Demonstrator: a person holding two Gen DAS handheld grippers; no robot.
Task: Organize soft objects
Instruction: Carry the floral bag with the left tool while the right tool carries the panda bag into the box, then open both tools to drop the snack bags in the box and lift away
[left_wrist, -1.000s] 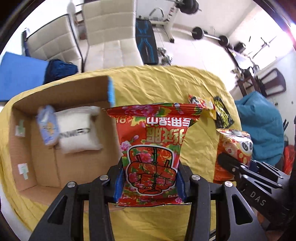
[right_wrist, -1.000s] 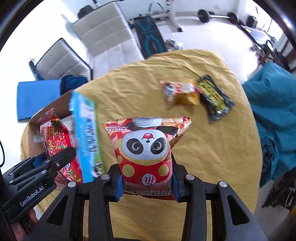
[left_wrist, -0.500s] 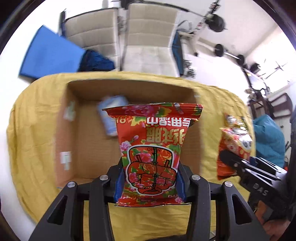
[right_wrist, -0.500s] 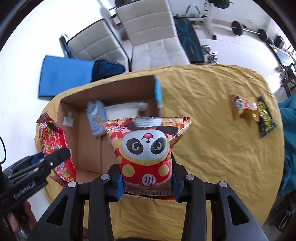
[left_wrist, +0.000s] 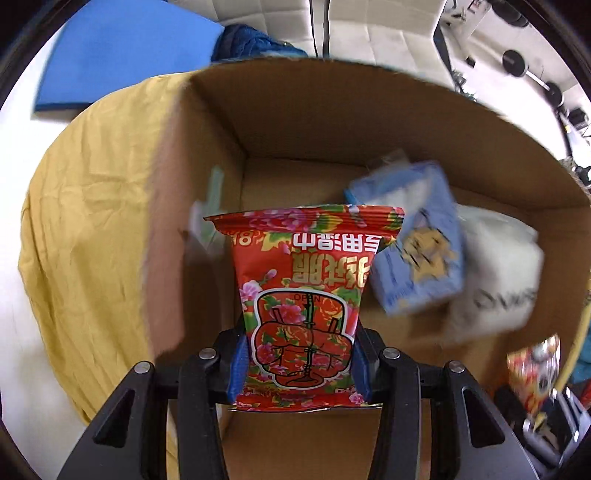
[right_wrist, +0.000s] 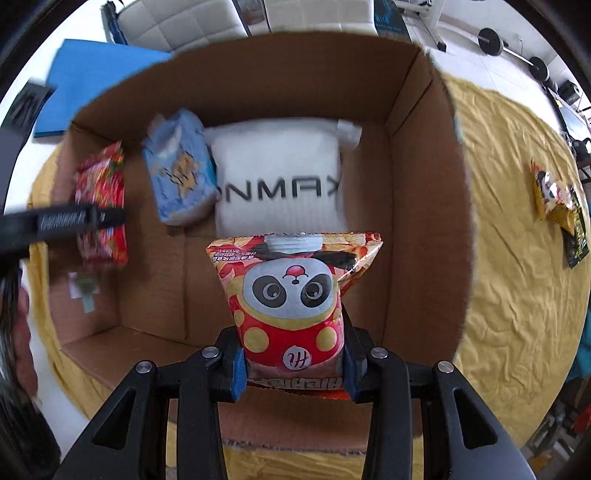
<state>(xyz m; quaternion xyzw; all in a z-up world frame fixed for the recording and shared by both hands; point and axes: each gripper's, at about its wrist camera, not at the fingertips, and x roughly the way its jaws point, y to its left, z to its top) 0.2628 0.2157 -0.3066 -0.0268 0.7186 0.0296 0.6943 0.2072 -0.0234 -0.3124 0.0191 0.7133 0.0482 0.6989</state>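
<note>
Left gripper clamped on a red flower bag, fingers pressed to both sides near the bottom edge. Bag upright, held over the inside of the box, near the left wall. Print on the bag upside down.

Right gripper clamped on a panda bag, blue pads squeezing its lower part. Bag upright, held over the box, close to the near wall.

Inside the box, at the far wall: a white pack lying flat, with dark letters on top. Just beside it, on its left, a blue pack, tilted and leaning partly over the white one. Both blurry in the left view.

Box open at the top, sitting on a yellow cloth. Out on the cloth, well apart from the box on the right: two more small bags, one yellow and one dark, touching each other.

Behind the box: a blue mat and white chairs.
</note>
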